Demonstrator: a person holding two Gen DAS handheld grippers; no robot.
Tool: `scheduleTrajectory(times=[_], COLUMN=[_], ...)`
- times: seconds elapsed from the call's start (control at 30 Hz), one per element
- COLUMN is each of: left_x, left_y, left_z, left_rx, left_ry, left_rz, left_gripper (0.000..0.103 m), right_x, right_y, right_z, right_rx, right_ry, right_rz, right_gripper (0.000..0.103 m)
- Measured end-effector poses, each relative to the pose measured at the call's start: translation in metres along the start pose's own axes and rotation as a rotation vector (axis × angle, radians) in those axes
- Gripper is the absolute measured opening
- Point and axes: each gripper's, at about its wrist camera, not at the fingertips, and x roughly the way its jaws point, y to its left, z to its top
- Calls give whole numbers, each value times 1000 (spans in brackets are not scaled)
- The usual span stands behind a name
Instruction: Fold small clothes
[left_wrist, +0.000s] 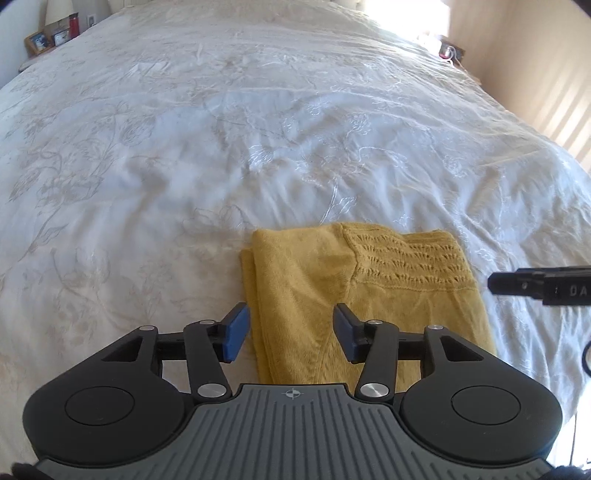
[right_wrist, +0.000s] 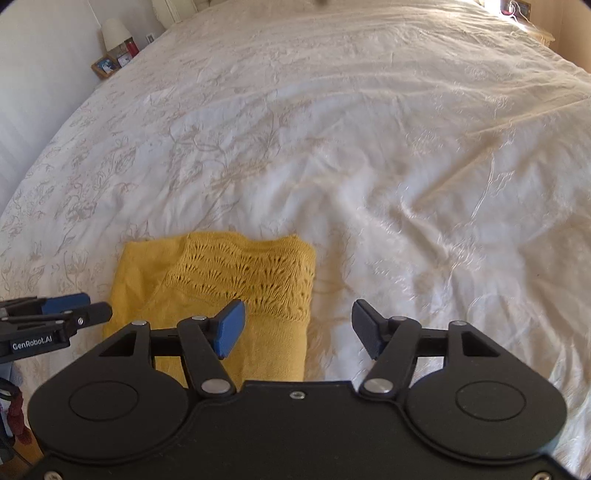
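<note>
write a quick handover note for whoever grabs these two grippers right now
Left gripper: open, empty, over the near left edge of the yellow knit top.
Right gripper: open, empty, straddling the top's right edge.
The top lies on the white bedspread, near the bed's front edge.
Done: it already sits as a compact folded rectangle, lacy panel up.
Left: perhaps a last tidy or one more fold; no other clothes are in view.

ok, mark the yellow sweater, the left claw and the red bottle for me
yellow sweater (left_wrist: 314, 280), left wrist view, plain knit panel.
left claw (left_wrist: 291, 334), left wrist view, midway between the fingertips.
red bottle (left_wrist: 74, 25), left wrist view, bottle body.
</note>
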Motion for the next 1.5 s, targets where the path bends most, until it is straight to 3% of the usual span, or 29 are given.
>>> scheduleTrajectory(times=[0.1,0.27,0.33,0.4,0.57,0.73,0.83,1.07,1.27,1.5], left_x=[20,55,65,72,75,47,25,7,4,-48], left_y=[2,24,33,37,44,40,35,12,26,16], left_z=[12,25,28,28,26,26,17,-35,-75,-76], left_rx=[7,-42,-54,-32,-18,1,-13,96,60,13], left_ry=[9,68,93,109,112,48,24,99,160,55], left_rz=[6,50,39,21,-11,32,-1,-36,29,54], left_gripper=[49,50,60,62,70,69,69,69,75,76], right_x=[17,43,55,65,74,47,29,26,18,-36], right_y=[8,11,6,1,-9,-11,-8,-4,-24,-11], right_z=[0,6,9,9,9,7,-2,-44,-77,-86], right_rx=[-9,-9,13,31,67,103,95,63,124,73], right_ry=[35,84,113,140,161,81,42,116,128,-8], right_rz=[-12,-60,-85,-103,-99,-63,-56,-61,-88,-30], right_gripper=[75,76,80,91,99,100,102,102,102,102])
